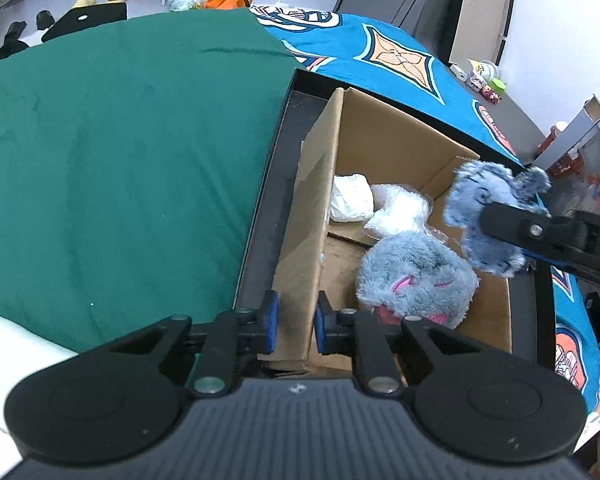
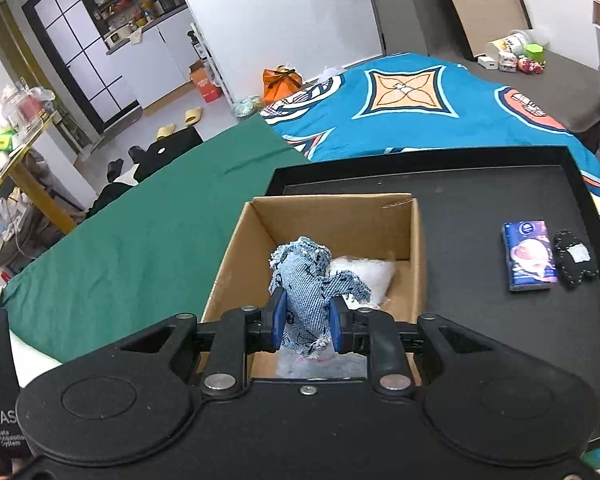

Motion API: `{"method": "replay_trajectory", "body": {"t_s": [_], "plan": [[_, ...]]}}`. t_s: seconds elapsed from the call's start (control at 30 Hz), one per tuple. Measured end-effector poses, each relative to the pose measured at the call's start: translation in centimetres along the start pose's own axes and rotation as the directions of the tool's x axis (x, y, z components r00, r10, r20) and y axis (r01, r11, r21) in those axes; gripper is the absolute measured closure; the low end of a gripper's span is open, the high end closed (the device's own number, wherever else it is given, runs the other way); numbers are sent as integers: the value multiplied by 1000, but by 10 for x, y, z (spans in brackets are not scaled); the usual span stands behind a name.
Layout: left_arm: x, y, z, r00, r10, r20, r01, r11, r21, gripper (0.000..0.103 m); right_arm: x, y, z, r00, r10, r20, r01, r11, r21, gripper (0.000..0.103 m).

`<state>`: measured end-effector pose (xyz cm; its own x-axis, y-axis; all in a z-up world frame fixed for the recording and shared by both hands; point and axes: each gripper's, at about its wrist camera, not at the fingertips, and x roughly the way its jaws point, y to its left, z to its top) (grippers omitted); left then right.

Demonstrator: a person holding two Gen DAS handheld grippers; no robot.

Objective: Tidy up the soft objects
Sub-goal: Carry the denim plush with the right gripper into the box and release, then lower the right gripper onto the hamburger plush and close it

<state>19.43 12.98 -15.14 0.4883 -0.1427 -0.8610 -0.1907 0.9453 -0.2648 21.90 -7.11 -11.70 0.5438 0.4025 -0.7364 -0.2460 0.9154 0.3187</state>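
Note:
An open cardboard box (image 1: 324, 184) stands on a black tray (image 1: 268, 208) on the bed. In it lie a grey plush with pink marks (image 1: 416, 276), a white soft bundle (image 1: 350, 198) and a clear plastic bag (image 1: 400, 212). My left gripper (image 1: 297, 320) is shut on the box's near left wall, one blue pad on each side of it. In the right wrist view my right gripper (image 2: 306, 312) is shut on a frayed denim soft toy (image 2: 306, 276) and holds it over the box (image 2: 418, 248). From the left wrist view the same toy (image 1: 488, 196) hangs above the box's right rim.
On the tray (image 2: 480, 200), right of the box, lie a blue tissue packet (image 2: 530, 256) and a small black felt piece (image 2: 574, 260). A green sheet (image 1: 120, 168) covers the bed to the left, a blue patterned blanket (image 2: 440, 112) behind. Slippers and bags lie on the floor beyond.

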Motion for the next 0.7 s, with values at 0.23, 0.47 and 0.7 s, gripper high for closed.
{"method": "replay_trajectory", "body": {"t_s": [0.23, 0.47, 0.7], "plan": [[1, 3, 2, 1000, -24, -14, 24, 1000, -4, 85, -4, 5, 0, 1000, 15, -7, -15, 1000, -2, 58], [-6, 4, 3, 1000, -16, -8, 16, 1000, -12, 82, -11, -5, -5, 999, -49, 15, 49, 999, 9, 47], [-11, -3, 5, 1000, 15, -12, -15, 1000, -16, 68, -16, -20, -4, 993, -105, 51, 105, 994, 10, 39]]}}
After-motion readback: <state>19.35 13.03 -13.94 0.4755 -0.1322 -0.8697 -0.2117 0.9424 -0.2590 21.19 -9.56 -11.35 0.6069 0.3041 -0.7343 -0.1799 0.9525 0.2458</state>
